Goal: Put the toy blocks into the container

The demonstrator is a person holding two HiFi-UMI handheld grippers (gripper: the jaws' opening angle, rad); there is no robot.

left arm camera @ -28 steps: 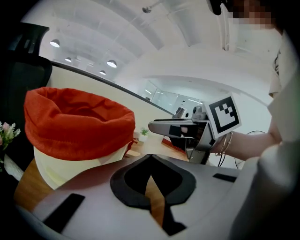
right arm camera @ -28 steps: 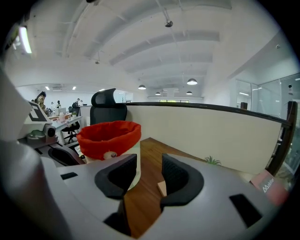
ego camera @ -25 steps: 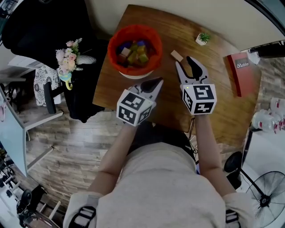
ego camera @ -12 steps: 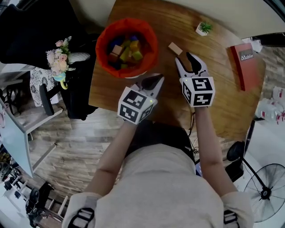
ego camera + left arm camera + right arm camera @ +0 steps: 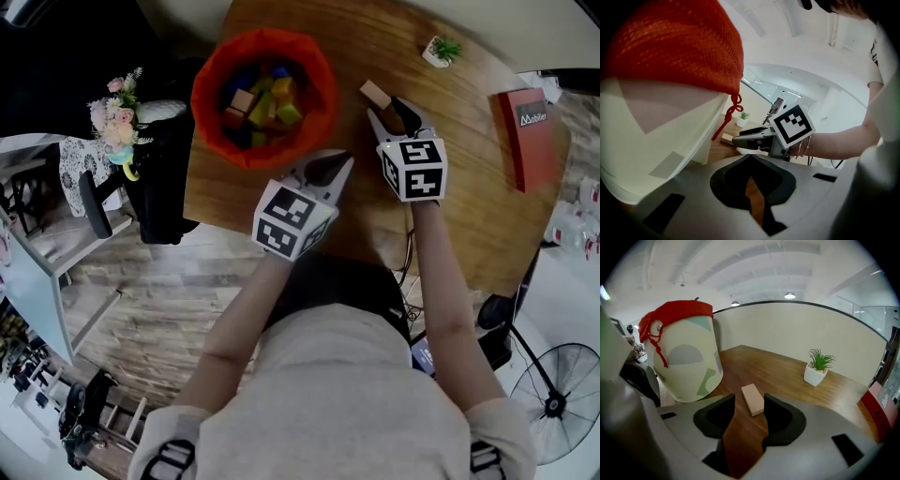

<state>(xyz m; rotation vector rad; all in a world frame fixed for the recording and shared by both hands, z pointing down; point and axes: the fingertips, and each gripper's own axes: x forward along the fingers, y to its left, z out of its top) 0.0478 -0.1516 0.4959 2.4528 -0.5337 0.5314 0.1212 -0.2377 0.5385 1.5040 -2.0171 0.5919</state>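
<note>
The right gripper (image 5: pixel 392 113) rested on the wooden table (image 5: pixel 459 220), its jaws opening. The right gripper view placed a pale wooden block (image 5: pixel 753 399) flat on the table between the tips, with neither pad seen pressing on it. From the head view the same block (image 5: pixel 375 94) appeared only just ahead of the tips.

The left gripper (image 5: pixel 330 167) stood near the container, its jaws closed together at the tips and holding nothing, as its own view confirmed.

The red-rimmed fabric container (image 5: pixel 314 108) held coloured blocks (image 5: pixel 262 98), visible only from the head view. Both gripper views showed just its cream outer wall (image 5: pixel 689 366). A small potted plant (image 5: pixel 816 369) stood well beyond.
</note>
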